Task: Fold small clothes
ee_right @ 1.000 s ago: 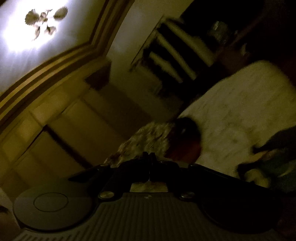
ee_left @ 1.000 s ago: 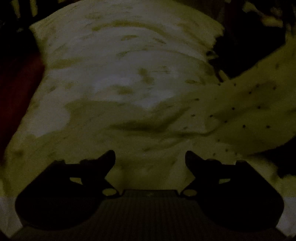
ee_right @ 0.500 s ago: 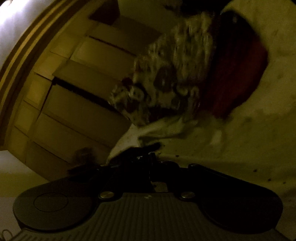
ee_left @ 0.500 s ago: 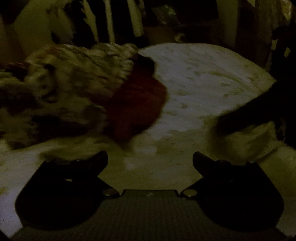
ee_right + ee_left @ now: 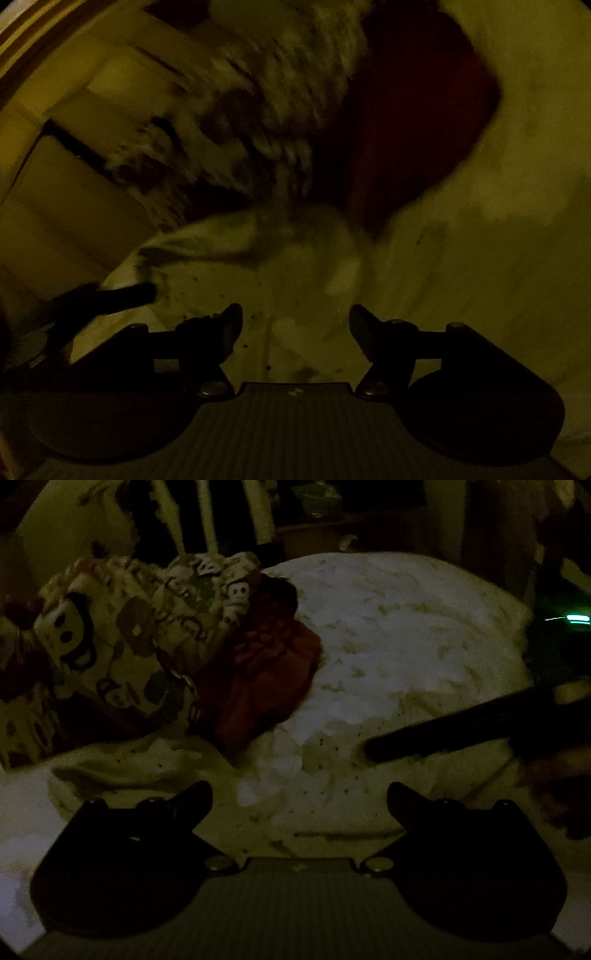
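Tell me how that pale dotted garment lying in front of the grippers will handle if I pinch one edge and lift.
The pale dotted garment lies rumpled and creased, so it probably droops limply. It looks thin, so likely light. Its far edge seems tucked against the red cloth, which might drag along.

A pale bedsheet [image 5: 406,635] covers the surface. A green light [image 5: 578,618] glows at three o'clock in the left view. Wooden panelling [image 5: 74,177] fills the right view toward nine o'clock.
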Demonstrator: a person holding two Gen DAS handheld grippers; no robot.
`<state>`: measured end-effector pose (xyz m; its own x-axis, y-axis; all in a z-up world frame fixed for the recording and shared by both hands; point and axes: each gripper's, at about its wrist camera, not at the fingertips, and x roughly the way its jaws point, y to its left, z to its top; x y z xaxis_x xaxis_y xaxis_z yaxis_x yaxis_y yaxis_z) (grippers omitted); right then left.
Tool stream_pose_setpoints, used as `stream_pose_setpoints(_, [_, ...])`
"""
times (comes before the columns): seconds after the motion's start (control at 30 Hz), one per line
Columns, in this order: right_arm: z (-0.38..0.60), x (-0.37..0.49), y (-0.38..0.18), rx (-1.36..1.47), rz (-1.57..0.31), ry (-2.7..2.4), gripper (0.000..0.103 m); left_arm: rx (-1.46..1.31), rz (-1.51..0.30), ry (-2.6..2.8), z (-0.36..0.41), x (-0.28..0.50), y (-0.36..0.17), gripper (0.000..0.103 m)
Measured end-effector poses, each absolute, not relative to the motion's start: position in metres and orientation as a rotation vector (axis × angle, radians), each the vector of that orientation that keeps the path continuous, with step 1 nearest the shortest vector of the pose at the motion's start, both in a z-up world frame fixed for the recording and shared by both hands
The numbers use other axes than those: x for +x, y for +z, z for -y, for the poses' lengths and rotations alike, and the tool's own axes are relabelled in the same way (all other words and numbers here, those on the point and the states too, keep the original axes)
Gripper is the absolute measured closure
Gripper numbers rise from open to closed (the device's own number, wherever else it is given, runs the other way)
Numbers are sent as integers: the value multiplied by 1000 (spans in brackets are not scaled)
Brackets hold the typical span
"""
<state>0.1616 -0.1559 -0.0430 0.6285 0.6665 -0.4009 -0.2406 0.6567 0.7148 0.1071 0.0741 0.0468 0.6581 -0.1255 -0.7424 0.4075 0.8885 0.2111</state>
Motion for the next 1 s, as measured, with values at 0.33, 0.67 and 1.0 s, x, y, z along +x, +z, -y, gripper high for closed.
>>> stream_pose_setpoints(0.33, [248,103,-43,292,-873,264,57,402,-1041,-385,-33,146,-17,53])
stream_pose_setpoints(0.67, [272,106,-106,160,-890,38,75,583,-1115,-272,-67,133,-71,53])
stream_pose_setpoints(1.0, [291,96,-100,314,-830,42,54,676,-1106,-356,-59,122,-81,36])
